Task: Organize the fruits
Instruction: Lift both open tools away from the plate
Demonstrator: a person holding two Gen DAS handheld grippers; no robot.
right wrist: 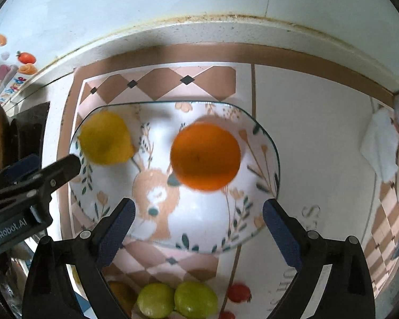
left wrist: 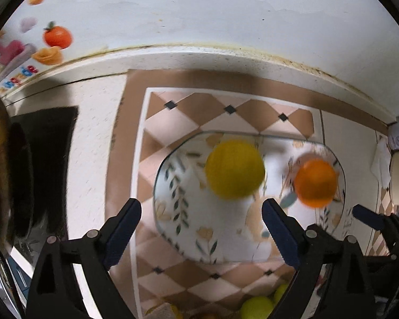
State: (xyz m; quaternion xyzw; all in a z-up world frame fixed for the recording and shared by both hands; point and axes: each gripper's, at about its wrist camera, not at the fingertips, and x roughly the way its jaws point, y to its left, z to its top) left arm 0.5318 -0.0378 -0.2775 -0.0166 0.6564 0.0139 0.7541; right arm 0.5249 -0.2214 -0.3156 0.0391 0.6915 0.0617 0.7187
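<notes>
- The left hand-held gripper (left wrist: pixel 202 226) hangs released, jaws wide and empty, pointing down over the plate (left wrist: pixel 173 228).
- The right hand-held gripper (right wrist: pixel 199 226) is likewise released and empty.
- Just beyond the left jaws lies the lemon (left wrist: pixel 235 170), blurred, over the plate; it looks round from here, with no clear long axis.
- The orange (right wrist: pixel 205 156) lies just ahead of the right jaws, so each hand is nearest its own fruit.
- Nearer the person, green fruits (right wrist: pixel 177 301) wait on the desk (right wrist: pixel 319 133), likely next.
</notes>
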